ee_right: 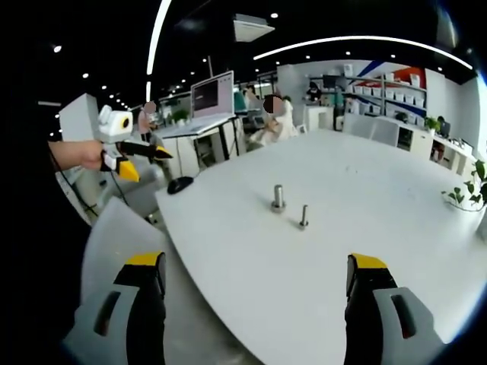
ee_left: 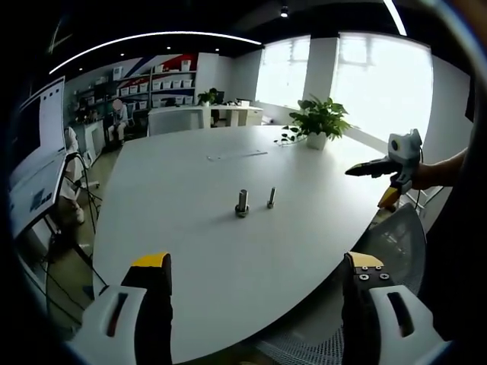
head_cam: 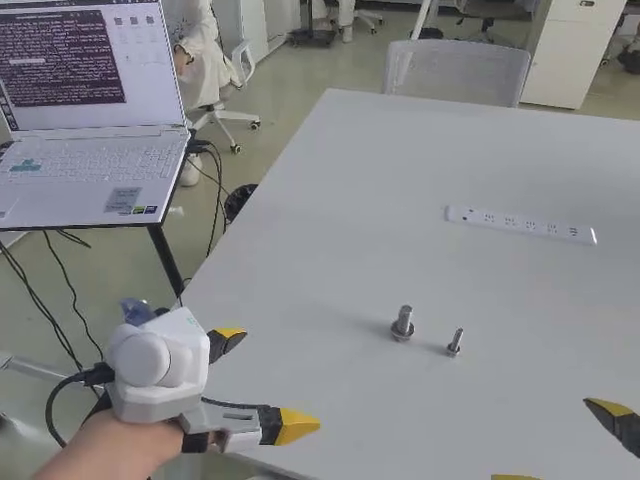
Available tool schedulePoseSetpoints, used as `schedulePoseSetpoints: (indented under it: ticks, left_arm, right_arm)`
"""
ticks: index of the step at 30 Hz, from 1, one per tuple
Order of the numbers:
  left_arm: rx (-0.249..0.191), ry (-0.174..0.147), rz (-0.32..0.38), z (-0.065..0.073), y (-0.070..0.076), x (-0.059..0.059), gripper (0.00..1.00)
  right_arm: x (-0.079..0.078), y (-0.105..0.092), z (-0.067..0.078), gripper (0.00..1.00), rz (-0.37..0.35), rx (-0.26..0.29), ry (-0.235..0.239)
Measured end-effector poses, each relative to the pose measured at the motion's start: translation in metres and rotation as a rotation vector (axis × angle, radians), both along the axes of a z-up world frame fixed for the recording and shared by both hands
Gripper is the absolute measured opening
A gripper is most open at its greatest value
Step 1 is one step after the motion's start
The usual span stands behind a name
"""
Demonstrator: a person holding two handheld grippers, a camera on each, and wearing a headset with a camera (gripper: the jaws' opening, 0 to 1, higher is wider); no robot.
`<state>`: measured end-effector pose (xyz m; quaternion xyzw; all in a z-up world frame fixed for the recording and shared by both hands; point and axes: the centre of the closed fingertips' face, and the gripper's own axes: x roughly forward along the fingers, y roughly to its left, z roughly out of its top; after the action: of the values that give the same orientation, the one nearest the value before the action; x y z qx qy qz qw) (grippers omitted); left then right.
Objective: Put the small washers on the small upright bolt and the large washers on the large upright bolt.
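I see the white desk (head_cam: 400,170) ahead, and an open laptop (head_cam: 90,120) on its own stand off the desk's left edge. My left claw (head_cam: 263,381) hovers at the near left edge with the hand (head_cam: 110,440) below it; it points right across the desk, jaws spread wide with nothing between them. My right claw (ee_right: 256,262) sits low at the near right, jaws just as wide and empty. A power strip (head_cam: 520,225) lies farther back. The large bolt (head_cam: 403,323) and small bolt (head_cam: 455,343) stand upright just beside each other, the large one on the left, well apart from both claws
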<state>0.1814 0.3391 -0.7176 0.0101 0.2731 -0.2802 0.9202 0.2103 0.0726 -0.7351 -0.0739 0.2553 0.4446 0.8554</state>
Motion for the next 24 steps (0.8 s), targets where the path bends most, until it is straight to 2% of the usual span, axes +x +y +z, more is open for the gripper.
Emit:
schedulePoseSetpoints:
  ticks: [5, 11, 24]
  left_arm:
    - [0.012, 0.011, -0.018, -0.005, -0.003, 0.000, 0.94]
    - [0.020, 0.000, -0.033, -0.001, -0.009, 0.003, 0.94]
    - [0.022, 0.013, -0.045, -0.006, -0.014, 0.003, 0.93]
  right_arm:
    - [0.001, -0.004, -0.002, 1.00, -0.010, -0.005, 0.004]
    - [0.005, -0.007, -0.002, 1.00, -0.015, -0.004, 0.002]
    - [0.002, -0.013, -0.002, 1.00, -0.017, -0.010, 0.010]
